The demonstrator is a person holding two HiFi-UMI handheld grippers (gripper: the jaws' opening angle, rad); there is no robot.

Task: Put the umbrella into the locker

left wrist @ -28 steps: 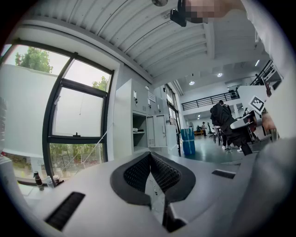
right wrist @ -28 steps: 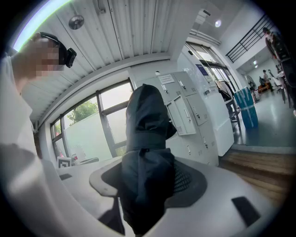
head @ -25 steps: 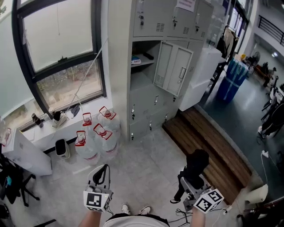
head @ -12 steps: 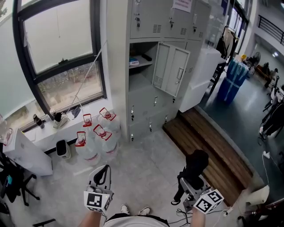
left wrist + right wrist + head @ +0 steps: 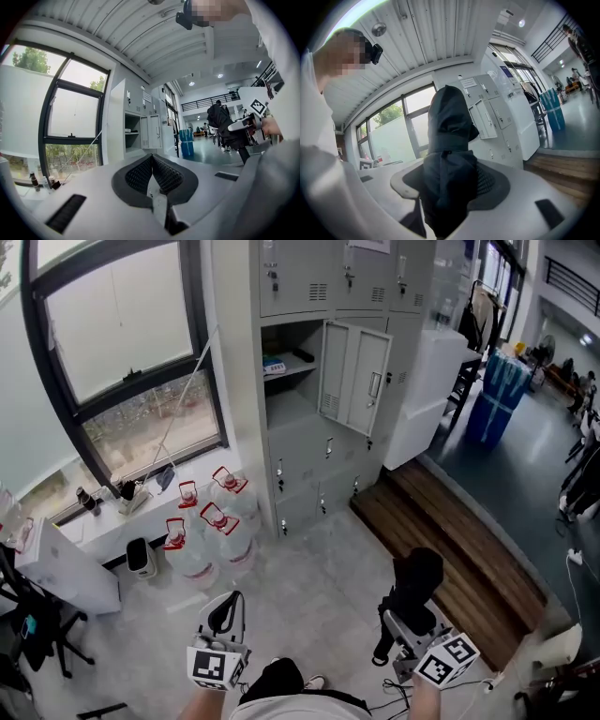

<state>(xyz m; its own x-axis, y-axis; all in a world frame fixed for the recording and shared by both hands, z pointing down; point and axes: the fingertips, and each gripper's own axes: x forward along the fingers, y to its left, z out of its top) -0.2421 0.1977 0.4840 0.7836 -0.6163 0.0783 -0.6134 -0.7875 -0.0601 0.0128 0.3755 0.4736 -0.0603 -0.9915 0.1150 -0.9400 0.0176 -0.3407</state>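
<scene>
In its own view, my right gripper [image 5: 451, 185] has its jaws pinching the folded black fabric umbrella [image 5: 449, 136], which stands upright and blocks part of the grey metal locker [image 5: 281, 381] ahead. Only the head view shows the locker's open door [image 5: 354, 376], the clear water jugs [image 5: 204, 535] on the floor beside it, and the wooden step [image 5: 450, 549]. My left gripper [image 5: 152, 174] has its ribbed jaws pressed together, empty.

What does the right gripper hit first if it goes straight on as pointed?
Way looks free up close. The right gripper, shut on the umbrella, aims at the lockers, near the open door; the umbrella tip would probably reach them first. Depth is unclear.
</scene>
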